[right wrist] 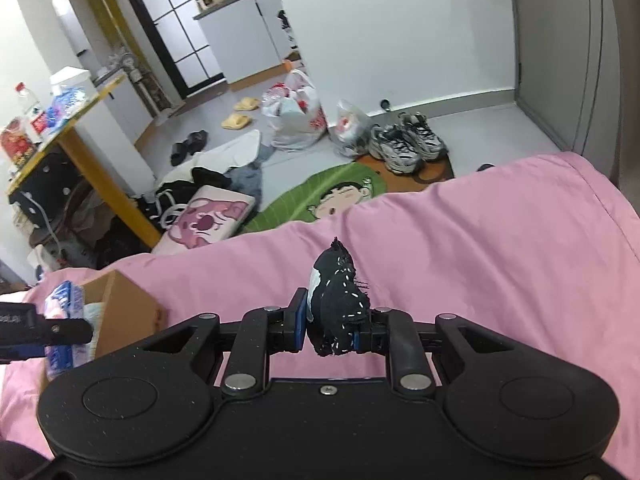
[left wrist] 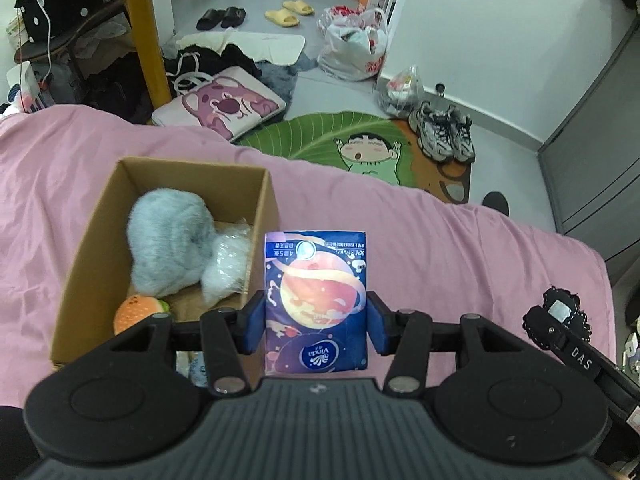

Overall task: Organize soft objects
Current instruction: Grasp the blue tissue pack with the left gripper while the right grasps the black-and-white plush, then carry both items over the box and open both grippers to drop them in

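Now, L gripper [left wrist: 316,320] clamps tissue pack [left wrist: 316,300] lengthwise along fingers, R gripper [right wrist: 334,326] pinches black fabric scrap [right wrist: 338,304].

Home, a lived-in bedroom or studio flat. Bed with pink sheet [left wrist: 440,240] fills the foreground. Grey floor is cluttered: slippers [left wrist: 290,12], sneakers [left wrist: 444,132], cartoon rug [left wrist: 344,144], pink cushion [left wrist: 220,106], heaped clothes [left wrist: 216,56], full plastic bags [left wrist: 354,46]. Yellow-legged table [right wrist: 76,128] carries bottles and snacks. Kitchen-like counter [right wrist: 240,4] with pots sits at the back beside a dark-framed glass door [right wrist: 176,20].
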`<move>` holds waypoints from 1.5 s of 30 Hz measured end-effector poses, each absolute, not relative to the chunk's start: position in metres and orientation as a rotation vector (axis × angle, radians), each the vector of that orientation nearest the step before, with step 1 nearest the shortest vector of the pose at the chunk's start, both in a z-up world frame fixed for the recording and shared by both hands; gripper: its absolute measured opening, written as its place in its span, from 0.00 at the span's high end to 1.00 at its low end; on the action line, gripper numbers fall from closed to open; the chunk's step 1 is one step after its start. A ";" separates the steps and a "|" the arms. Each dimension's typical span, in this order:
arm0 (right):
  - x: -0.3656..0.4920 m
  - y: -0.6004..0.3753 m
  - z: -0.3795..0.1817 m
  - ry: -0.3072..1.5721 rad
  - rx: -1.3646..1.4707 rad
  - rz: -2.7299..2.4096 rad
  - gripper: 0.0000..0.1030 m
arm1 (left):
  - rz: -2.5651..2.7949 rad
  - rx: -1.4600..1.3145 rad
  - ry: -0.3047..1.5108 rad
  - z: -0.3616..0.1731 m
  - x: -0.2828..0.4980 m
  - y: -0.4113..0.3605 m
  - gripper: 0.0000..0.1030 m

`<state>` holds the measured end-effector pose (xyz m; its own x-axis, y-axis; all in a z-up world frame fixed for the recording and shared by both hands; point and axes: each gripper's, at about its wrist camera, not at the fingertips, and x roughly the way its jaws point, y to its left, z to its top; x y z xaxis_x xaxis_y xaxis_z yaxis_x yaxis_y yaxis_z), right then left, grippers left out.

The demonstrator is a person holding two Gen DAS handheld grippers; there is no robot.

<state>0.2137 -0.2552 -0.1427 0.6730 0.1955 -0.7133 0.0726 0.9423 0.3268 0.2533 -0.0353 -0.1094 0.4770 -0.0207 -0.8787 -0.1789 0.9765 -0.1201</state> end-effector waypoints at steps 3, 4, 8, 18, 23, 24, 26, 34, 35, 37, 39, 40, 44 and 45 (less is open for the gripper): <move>0.209 -0.248 -0.132 0.828 0.347 0.095 0.80 | 0.088 -0.207 1.047 -0.100 0.247 -0.029 0.51; 0.208 -0.246 -0.129 0.826 0.343 0.101 0.80 | 0.087 -0.206 1.041 -0.097 0.246 -0.027 0.51; 0.203 -0.236 -0.120 0.824 0.322 0.125 0.80 | 0.081 -0.208 1.014 -0.087 0.242 -0.019 0.51; 0.195 -0.214 -0.105 0.822 0.320 0.140 0.80 | 0.070 -0.253 0.965 -0.064 0.225 0.012 0.51; 0.194 -0.200 -0.098 0.824 0.319 0.152 0.80 | 0.075 -0.257 0.945 -0.057 0.221 0.029 0.51; 0.194 -0.197 -0.097 0.822 0.313 0.153 0.80 | 0.076 -0.257 0.943 -0.057 0.220 0.033 0.51; 0.194 -0.191 -0.095 0.821 0.304 0.161 0.80 | 0.079 -0.262 0.939 -0.056 0.219 0.039 0.51; 0.195 -0.157 -0.090 0.837 0.263 0.196 0.80 | 0.094 -0.283 0.940 -0.062 0.219 0.068 0.51; 0.195 -0.152 -0.090 0.839 0.254 0.196 0.80 | 0.093 -0.292 0.946 -0.065 0.219 0.072 0.51; 0.195 -0.142 -0.089 0.838 0.234 0.198 0.80 | 0.088 -0.306 0.957 -0.068 0.217 0.079 0.51; 0.196 -0.131 -0.087 0.840 0.229 0.213 0.80 | 0.082 -0.316 0.965 -0.072 0.217 0.084 0.51; 0.197 -0.125 -0.085 0.842 0.222 0.220 0.80 | 0.083 -0.323 0.968 -0.074 0.217 0.087 0.51; 0.198 -0.105 -0.083 0.849 0.200 0.243 0.80 | 0.089 -0.363 0.993 -0.086 0.218 0.098 0.51; 0.199 -0.101 -0.083 0.851 0.197 0.246 0.80 | 0.086 -0.370 0.998 -0.088 0.216 0.100 0.51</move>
